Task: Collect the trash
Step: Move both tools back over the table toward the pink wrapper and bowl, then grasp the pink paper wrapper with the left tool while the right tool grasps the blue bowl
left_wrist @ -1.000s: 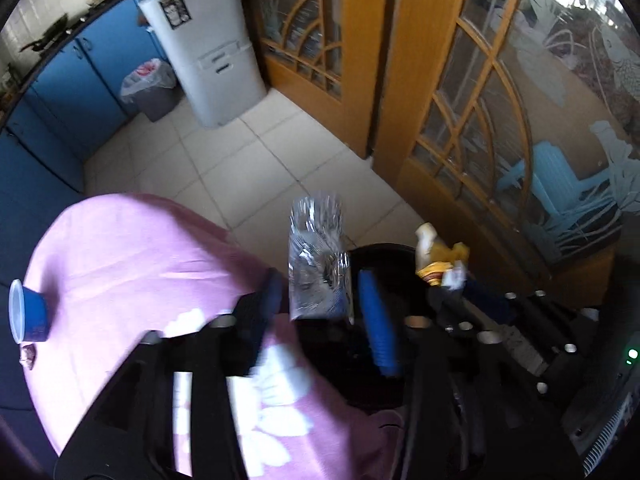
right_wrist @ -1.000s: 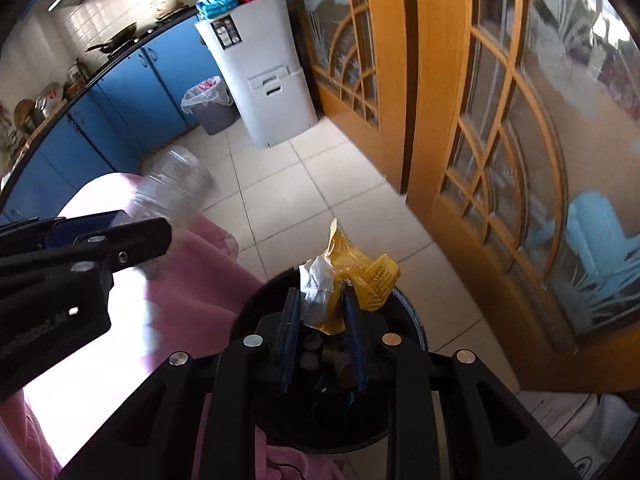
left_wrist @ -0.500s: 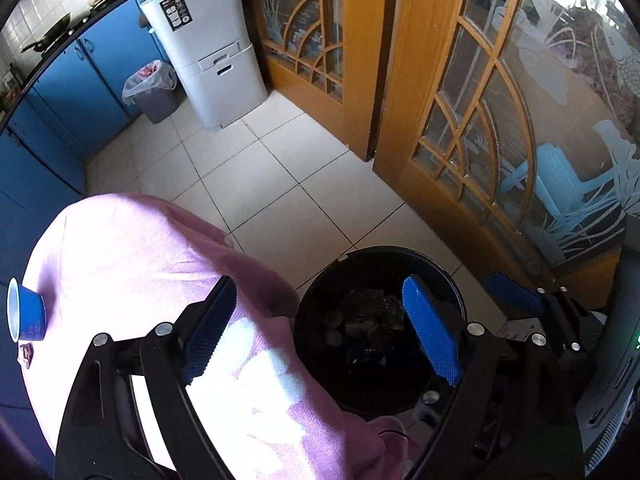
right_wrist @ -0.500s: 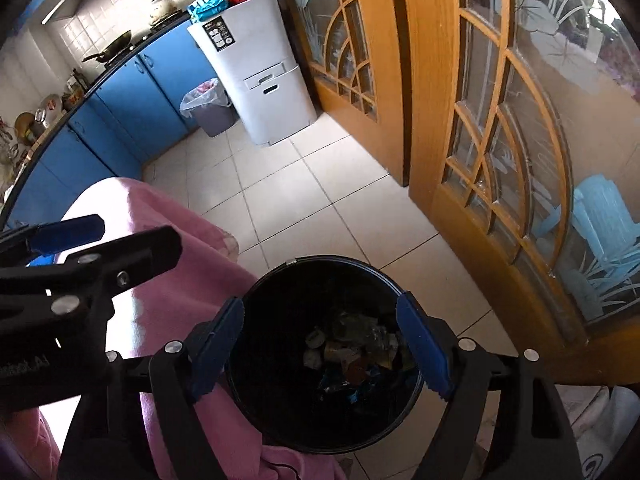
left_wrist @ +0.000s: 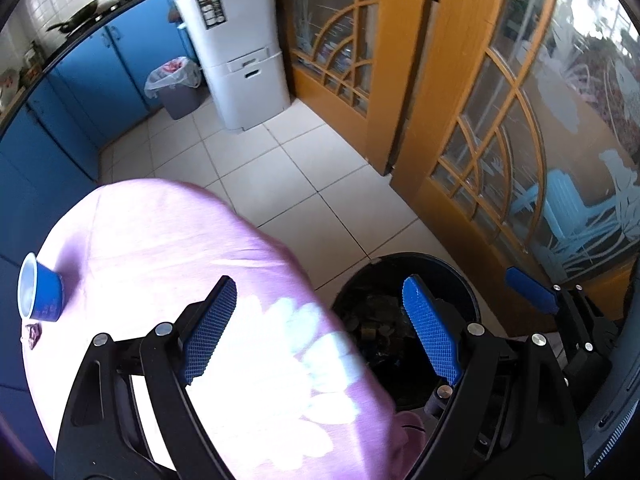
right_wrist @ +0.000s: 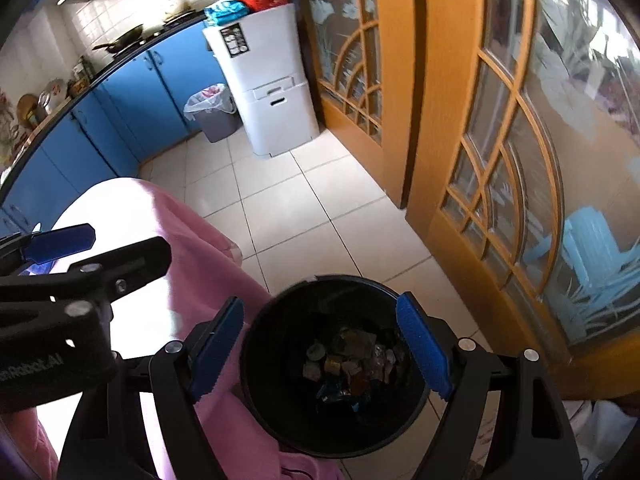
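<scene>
Left view: bin (left_wrist: 448,268) only partly seen, its near-left side hidden behind the pink cloth (left_wrist: 168,240) and the left tool (left_wrist: 320,332), whose right finger covers part of the opening; contents dark, can't tell what the bits are. Small dark scrap (left_wrist: 31,333) beside the blue cup (left_wrist: 40,298) on the bench is too small to identify. Right tool (left_wrist: 532,292) is mostly cut off at the frame's right side, only one blue pad + black frame showing. Right view: trash (right_wrist: 352,360) inside the bin (right_wrist: 340,280) is a small jumble, items not distinguishable. Bench top is washed out by glare. Doors (right_wrist: 500,120) are blurred.
</scene>
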`<state>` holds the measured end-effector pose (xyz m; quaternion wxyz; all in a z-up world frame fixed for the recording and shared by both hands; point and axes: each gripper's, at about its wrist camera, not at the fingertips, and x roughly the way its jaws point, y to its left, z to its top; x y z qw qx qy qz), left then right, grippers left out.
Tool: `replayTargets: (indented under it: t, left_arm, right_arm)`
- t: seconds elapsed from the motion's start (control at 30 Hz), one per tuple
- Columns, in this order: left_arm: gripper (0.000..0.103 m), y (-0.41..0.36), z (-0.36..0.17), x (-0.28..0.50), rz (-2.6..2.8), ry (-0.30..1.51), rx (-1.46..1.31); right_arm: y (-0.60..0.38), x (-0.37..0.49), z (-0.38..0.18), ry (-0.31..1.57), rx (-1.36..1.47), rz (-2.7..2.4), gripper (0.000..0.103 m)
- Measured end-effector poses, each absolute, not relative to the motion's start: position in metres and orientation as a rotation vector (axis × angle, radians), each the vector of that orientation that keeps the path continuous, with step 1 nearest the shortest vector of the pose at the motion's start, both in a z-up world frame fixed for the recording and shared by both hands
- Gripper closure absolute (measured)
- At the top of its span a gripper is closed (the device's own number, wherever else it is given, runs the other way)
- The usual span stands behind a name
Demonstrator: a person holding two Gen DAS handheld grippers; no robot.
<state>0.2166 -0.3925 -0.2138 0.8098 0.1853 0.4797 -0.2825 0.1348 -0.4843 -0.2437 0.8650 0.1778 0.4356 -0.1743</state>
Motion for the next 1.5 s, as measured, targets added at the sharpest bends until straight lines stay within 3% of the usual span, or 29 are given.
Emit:
replayTargets:
  t: [0.37,0.5,0.87,1.5]
  left_arm:
    - [0.018,-0.281,-0.196,0.260,-0.453,0.995,0.286]
    - [0.006,-0.219,-0.193,0.280,-0.373,0.993,0.222]
    - [0.003,-0.048,-0.222,0.334,-0.089,1.072,0.041]
    - [0.006,0.013,-0.260,0.380,0.004,1.098,-0.001]
  right_arm:
    - [-0.399,0.201,-0.217,0.899,0.247,-0.218,0.026]
    - [-0.350,0.232,-0.212,0.903,0.183,-0.132,0.026]
    - [-0.223,0.298,-0.216,0.934,0.009,0.040,0.025]
    - [-0.137,0.355,-0.232,0.948,-0.120,0.104,0.025]
